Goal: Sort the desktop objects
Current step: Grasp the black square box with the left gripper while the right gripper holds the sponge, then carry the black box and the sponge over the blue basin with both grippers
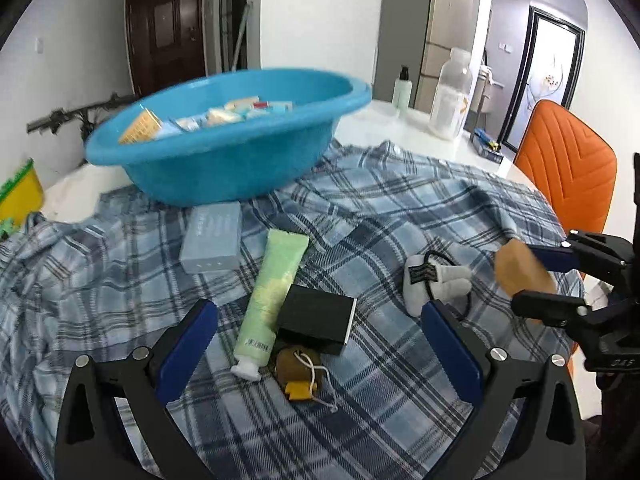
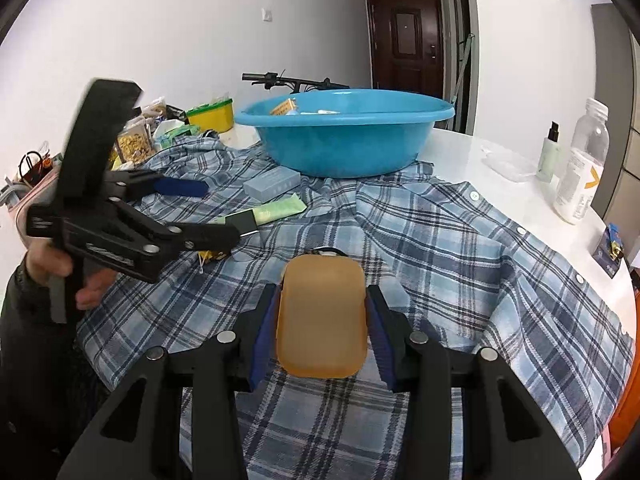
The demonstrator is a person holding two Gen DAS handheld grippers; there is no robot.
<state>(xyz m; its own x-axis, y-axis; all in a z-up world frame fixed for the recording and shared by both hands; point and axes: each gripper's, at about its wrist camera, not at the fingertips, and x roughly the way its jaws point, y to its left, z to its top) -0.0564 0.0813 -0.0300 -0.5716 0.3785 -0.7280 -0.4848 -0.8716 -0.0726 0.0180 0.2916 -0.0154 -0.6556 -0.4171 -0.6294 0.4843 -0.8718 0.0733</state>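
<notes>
Left wrist: left gripper (image 1: 316,344) jaws wide apart, empty — over black box (image 1: 316,318), green tube (image 1: 274,296), brown keychain toy (image 1: 298,364) on plaid shirt (image 1: 400,208). Blue basin (image 1: 228,148) behind.

Right wrist: right gripper (image 2: 322,328) clamped on tan soap bar (image 2: 322,320) — raised above the shirt, basin further back.

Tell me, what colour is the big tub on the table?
The tub is bright blue, clearest in the right wrist view.
</notes>
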